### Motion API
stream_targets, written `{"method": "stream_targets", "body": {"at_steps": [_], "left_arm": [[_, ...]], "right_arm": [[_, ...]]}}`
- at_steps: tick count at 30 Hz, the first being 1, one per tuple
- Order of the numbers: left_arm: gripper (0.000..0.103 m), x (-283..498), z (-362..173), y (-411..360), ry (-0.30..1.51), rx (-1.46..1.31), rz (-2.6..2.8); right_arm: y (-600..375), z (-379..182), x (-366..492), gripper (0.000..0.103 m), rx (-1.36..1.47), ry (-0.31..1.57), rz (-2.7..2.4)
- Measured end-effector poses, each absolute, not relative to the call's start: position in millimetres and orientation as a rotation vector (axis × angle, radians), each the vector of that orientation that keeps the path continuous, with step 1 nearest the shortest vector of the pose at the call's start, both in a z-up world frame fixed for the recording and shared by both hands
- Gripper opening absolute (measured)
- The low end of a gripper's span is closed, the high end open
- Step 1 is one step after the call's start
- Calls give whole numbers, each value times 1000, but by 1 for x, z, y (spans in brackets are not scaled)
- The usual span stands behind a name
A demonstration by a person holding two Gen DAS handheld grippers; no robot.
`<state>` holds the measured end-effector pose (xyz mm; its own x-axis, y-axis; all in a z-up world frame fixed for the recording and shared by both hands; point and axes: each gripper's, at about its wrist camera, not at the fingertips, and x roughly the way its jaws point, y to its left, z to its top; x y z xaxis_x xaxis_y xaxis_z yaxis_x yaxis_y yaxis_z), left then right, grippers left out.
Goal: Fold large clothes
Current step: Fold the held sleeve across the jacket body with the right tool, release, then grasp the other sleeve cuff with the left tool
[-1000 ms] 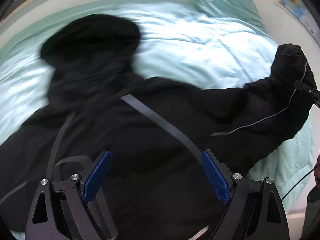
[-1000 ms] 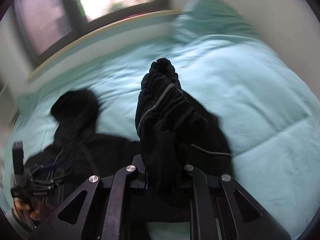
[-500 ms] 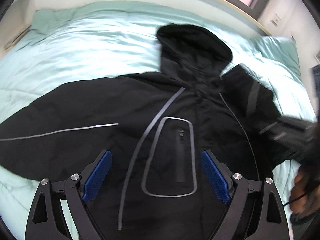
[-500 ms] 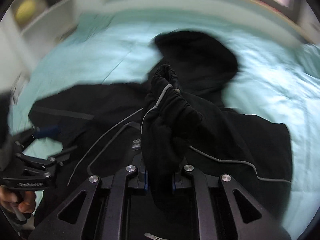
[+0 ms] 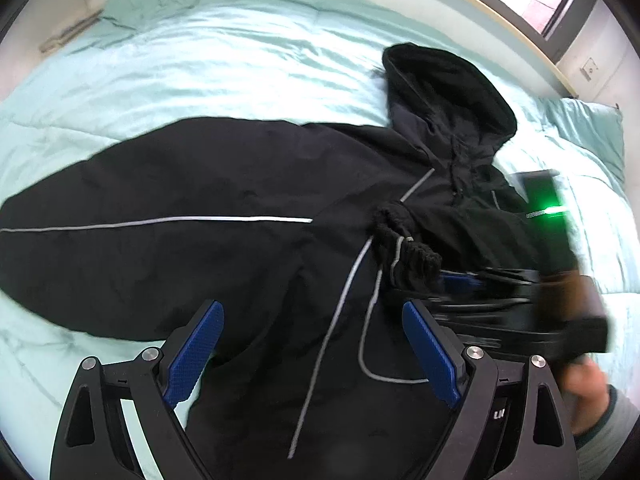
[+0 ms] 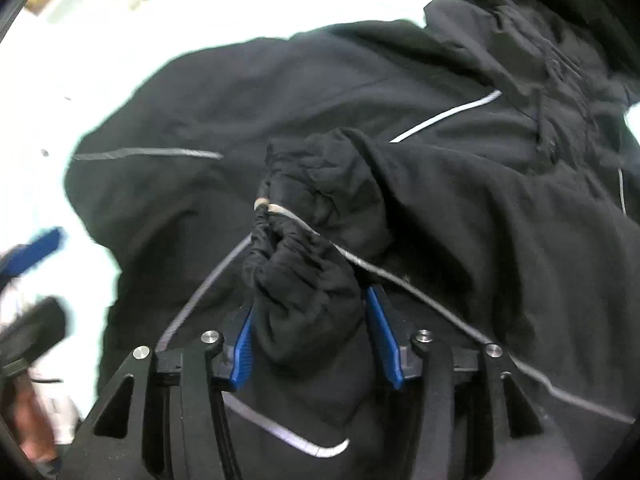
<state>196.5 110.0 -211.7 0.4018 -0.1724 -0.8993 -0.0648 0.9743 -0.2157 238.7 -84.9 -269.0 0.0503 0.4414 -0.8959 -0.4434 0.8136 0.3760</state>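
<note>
A black hooded jacket with thin grey reflective piping lies spread on a pale green bed; its hood points to the far right. My left gripper is open and empty, hovering above the jacket's lower front. My right gripper has its jaws parted around the bunched sleeve cuff, which rests on the jacket's chest; the cuff and the right gripper's fingers also show in the left wrist view.
The pale green duvet covers the bed all around the jacket. A pillow lies at the far right below a window sill. A hand holds the right gripper at the right edge.
The right gripper carried the sleeve cuff across onto the jacket's chest and lowered it; its jaws have widened from tightly pinched. The left gripper's view swung left along the other sleeve.
</note>
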Motion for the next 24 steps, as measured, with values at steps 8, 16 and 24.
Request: {"method": "stream_targets", "body": {"at_steps": [8, 16, 24], "left_arm": [[91, 234, -251, 74, 1242, -231, -244], [18, 266, -268, 38, 1258, -157, -262], [17, 269, -202, 109, 1074, -297, -183]], "right_arm": [[-216, -215, 205, 62, 171, 1237, 522], [-302, -213, 181, 62, 128, 1225, 271], [-324, -224, 211, 62, 124, 1190, 138]]}}
